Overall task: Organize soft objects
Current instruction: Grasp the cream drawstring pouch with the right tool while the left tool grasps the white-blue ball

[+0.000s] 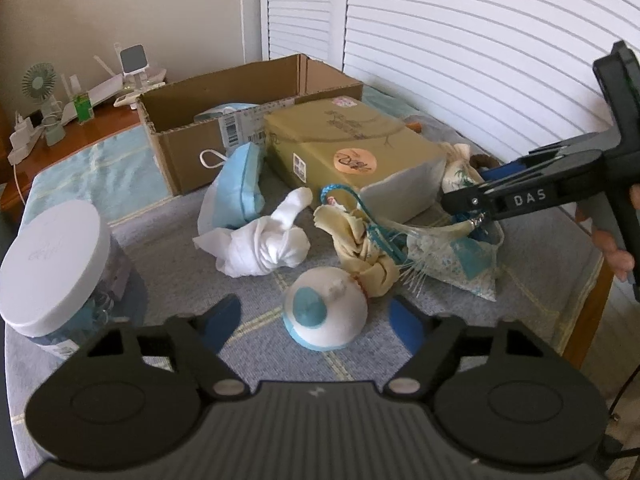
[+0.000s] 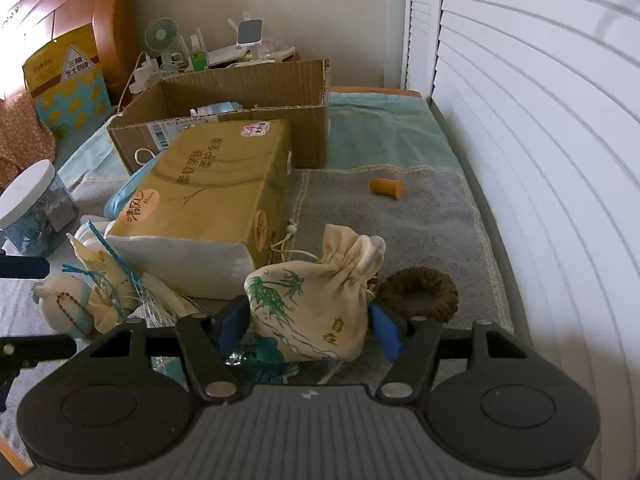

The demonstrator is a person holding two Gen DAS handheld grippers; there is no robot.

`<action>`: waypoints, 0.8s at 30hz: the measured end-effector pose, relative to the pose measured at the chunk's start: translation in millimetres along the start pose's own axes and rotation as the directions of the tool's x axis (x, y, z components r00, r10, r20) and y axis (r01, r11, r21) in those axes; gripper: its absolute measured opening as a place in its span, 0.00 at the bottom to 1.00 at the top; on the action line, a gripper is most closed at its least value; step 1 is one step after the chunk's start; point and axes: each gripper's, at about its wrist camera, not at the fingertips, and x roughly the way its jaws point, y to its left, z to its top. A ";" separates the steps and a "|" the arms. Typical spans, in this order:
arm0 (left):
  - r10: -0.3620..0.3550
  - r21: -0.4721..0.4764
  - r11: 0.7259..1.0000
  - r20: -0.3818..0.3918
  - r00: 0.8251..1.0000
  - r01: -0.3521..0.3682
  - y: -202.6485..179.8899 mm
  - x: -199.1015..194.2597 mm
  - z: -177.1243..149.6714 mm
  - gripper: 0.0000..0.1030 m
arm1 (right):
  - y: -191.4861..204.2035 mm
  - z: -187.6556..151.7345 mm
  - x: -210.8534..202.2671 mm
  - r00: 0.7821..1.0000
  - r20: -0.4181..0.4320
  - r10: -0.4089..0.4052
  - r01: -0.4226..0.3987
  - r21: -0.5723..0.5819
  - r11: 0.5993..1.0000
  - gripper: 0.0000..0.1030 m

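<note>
A round white plush with a teal spot (image 1: 320, 308) lies on the grey bedcover between the fingers of my left gripper (image 1: 316, 320). Small gaps show on both sides of it, so that gripper is open. A cream drawstring pouch printed with green palms (image 2: 312, 280) sits between the blue pads of my right gripper (image 2: 310, 322), which press on both of its sides. Close around lie a white cloth bundle (image 1: 264, 240), a knotted yellow cloth with blue cord (image 1: 360, 248) and a patterned sachet (image 1: 456, 260).
An open cardboard box (image 1: 192, 152) stands at the back, with a yellow tissue pack (image 1: 352, 148) lying in front of it. A white-lidded jar (image 1: 52, 260) is at the left. A brown ring (image 2: 420, 288) and an orange piece (image 2: 388, 188) lie near the louvred doors (image 2: 540, 160).
</note>
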 end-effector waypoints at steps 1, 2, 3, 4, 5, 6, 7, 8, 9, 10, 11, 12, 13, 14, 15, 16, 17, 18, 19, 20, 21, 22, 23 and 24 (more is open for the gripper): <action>-0.004 0.002 1.000 -0.001 1.000 0.004 -0.3 0.6 0.0 0.71 | 0.2 0.2 -0.5 1.000 0.002 -0.003 0.003 -0.001 1.000 0.61; -0.005 0.003 1.000 -0.003 1.000 0.005 -0.2 1.5 0.2 0.70 | 0.5 -0.2 -2.1 1.000 0.005 -0.006 0.006 -0.005 1.000 0.59; -0.005 0.004 1.000 -0.002 1.000 0.005 -0.1 2.0 0.2 0.70 | 0.3 -0.7 -3.7 1.000 0.009 -0.013 0.013 -0.006 1.000 0.59; -0.006 0.007 1.000 -0.002 1.000 0.006 0.0 3.0 0.3 0.66 | -0.1 -1.1 -5.3 1.000 0.012 -0.017 0.018 -0.006 1.000 0.59; -0.009 0.008 1.000 -0.002 1.000 0.009 0.3 4.2 0.5 0.63 | -0.2 -1.4 -7.2 1.000 0.014 -0.018 0.018 -0.007 1.000 0.58; -0.014 0.008 1.000 -0.005 1.000 0.014 0.7 5.7 0.8 0.58 | -0.6 -1.6 -9.1 1.000 0.018 -0.019 0.019 -0.005 1.000 0.58; -0.019 0.005 1.000 -0.008 1.000 0.019 1.1 7.2 0.9 0.51 | -0.7 -1.7 -11.0 1.000 0.022 -0.021 0.021 -0.006 1.000 0.58; -0.030 0.001 1.000 -0.011 0.999 0.030 1.7 8.9 1.0 0.47 | -1.1 -1.6 -12.6 0.999 0.023 -0.022 0.022 -0.009 1.000 0.58; -0.036 -0.001 0.999 -0.011 0.999 0.036 2.1 10.1 1.1 0.46 | -1.3 -1.5 -14.5 0.999 0.028 -0.028 0.028 -0.010 1.000 0.58; -0.034 0.000 0.999 -0.004 0.999 0.034 2.1 10.2 1.2 0.44 | -1.6 -1.3 -16.7 0.999 0.031 -0.032 0.033 -0.011 0.999 0.58; -0.035 0.006 0.999 -0.002 0.999 0.035 2.0 9.9 1.3 0.44 | -2.3 -0.9 -18.2 0.999 0.031 -0.033 0.033 -0.012 0.999 0.57; -0.036 0.011 0.999 -0.002 0.999 0.036 1.6 9.5 1.6 0.44 | -2.4 -0.7 -21.2 0.999 0.037 -0.036 0.037 -0.012 0.999 0.57; -0.036 0.018 0.999 -0.001 0.999 0.036 1.3 8.3 1.9 0.43 | -2.1 -0.5 -24.2 0.998 0.042 -0.039 0.040 -0.015 0.999 0.57; -0.034 0.027 0.999 0.001 0.999 0.034 0.7 6.3 2.3 0.43 | -1.8 0.3 -28.1 0.998 0.047 -0.041 0.042 -0.021 0.999 0.57; -0.030 0.037 0.999 0.004 1.000 0.030 -0.3 4.3 3.0 0.43 | -1.5 0.9 -31.6 0.998 0.054 -0.044 0.046 -0.024 0.999 0.57; -0.027 0.049 0.998 0.009 1.000 0.027 -0.9 1.5 3.1 0.43 | -0.6 1.7 -35.2 0.997 0.060 -0.050 0.052 -0.029 0.998 0.57; -0.026 0.060 0.998 0.015 1.000 0.025 -1.4 -1.8 3.4 0.43 | 0.4 3.1 -39.9 0.996 0.068 -0.057 0.060 -0.036 0.998 0.57; -0.026 0.066 0.997 0.019 0.999 0.025 -2.1 -4.5 4.2 0.43 | 1.0 3.8 -44.4 0.995 0.075 -0.063 0.066 -0.042 0.997 0.57; -0.029 0.074 0.997 0.023 0.999 0.027 -2.4 -7.4 4.6 0.43 | 1.9 5.2 -48.8 0.994 0.082 -0.068 0.072 -0.047 0.996 0.57; -0.034 0.082 0.996 0.027 0.999 0.032 -2.8 -10.7 4.8 0.43 | 2.8 6.9 -53.3 0.993 0.089 -0.072 0.077 -0.055 0.996 0.57; -0.037 0.089 0.995 0.030 0.999 0.034 -3.3 -12.9 4.9 0.43 | 4.1 9.0 -58.2 0.992 0.097 -0.078 0.084 -0.064 0.994 0.57; -0.041 0.098 0.995 0.034 0.999 0.037 -3.7 -15.5 4.7 0.43 | 5.1 11.0 -62.2 0.991 0.105 -0.085 0.093 -0.071 0.993 0.57; -0.045 0.106 0.993 0.040 0.998 0.041 -4.4 -18.3 4.1 0.43 | 6.6 14.0 -66.8 0.989 0.113 -0.096 0.105 -0.082 0.991 0.57; -0.049 0.110 0.993 0.044 0.998 0.044 -4.3 -20.0 3.6 0.43 | 7.7 16.7 -70.4 0.987 0.122 -0.106 0.117 -0.090 0.989 0.57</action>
